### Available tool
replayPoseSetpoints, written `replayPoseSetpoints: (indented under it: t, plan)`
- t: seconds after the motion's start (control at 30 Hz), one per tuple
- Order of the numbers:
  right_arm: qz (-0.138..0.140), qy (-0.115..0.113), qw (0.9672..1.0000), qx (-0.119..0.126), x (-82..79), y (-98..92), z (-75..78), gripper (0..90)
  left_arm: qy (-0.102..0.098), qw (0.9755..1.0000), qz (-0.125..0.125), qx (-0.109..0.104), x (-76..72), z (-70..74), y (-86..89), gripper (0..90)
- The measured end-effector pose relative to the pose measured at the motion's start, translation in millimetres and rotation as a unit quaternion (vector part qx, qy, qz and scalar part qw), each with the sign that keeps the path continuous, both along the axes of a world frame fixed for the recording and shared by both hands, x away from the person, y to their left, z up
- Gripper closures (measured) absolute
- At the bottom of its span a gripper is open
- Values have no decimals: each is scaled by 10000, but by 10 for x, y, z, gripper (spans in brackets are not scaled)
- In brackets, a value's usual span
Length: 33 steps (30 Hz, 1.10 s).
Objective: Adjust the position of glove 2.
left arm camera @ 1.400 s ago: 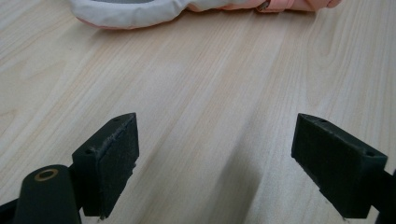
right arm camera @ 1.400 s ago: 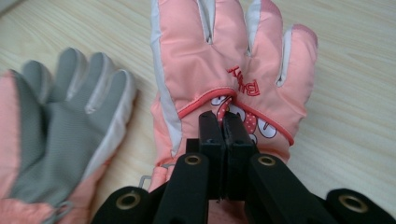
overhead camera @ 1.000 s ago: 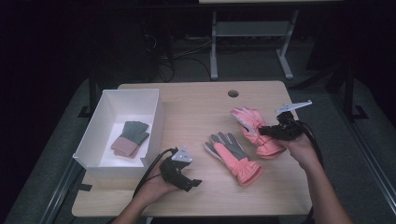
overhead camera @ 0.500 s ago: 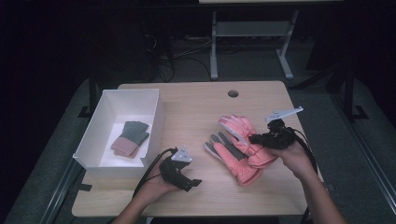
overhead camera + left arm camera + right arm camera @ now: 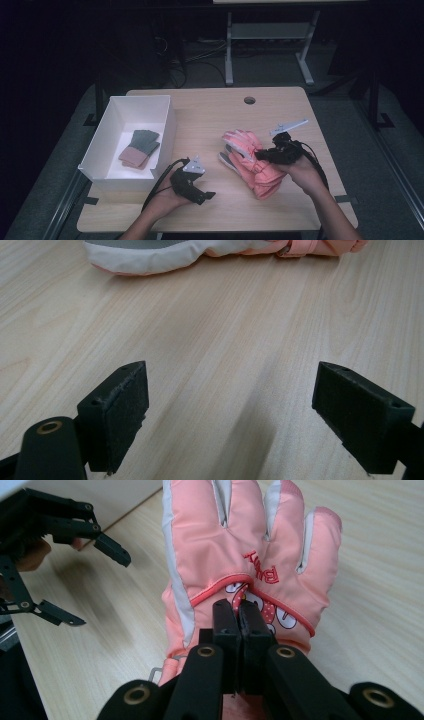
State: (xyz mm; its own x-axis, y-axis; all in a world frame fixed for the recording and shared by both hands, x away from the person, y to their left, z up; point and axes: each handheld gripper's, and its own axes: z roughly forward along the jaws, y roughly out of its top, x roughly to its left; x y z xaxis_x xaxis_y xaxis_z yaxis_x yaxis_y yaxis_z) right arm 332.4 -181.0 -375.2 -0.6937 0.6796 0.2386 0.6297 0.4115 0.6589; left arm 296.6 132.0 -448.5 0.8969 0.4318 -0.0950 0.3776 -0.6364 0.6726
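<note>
Glove dragged leftward; right tool pinching fabric.

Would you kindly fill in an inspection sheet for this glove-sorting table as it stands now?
Surface: wooden table, round hole near far edge.
Job's things: pink glove pinched at the cuff, over a second pink glove; white box holds a grey-and-pink glove pair.
Clutter: nothing seen.
Grippers: right gripper shut on the glove; left gripper open, nothing between the jaws.
Cables: black cable behind left gripper.
Surroundings: dark floor, white frame beyond.
</note>
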Motion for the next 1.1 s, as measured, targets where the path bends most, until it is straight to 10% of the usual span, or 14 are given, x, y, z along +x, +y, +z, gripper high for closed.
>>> replayPoseSetpoints:
  t: [0.47,0.73,0.97,1.1]
  plan:
    - [48,146,9995,-290,67,107,-222,860,32,10000,-19,15,-11,-12,-23,145]
    - [175,-69,9997,-135,48,70,-188,582,18,10000,11,5,-16,-8,-32,172]
    - [44,-393,9991,152,-9,-62,-57,448,-41,10000,12,25,-19,44,4,363]
    - [38,-635,9977,224,-53,-207,-6,604,25,9997,113,-194,-27,108,26,640]
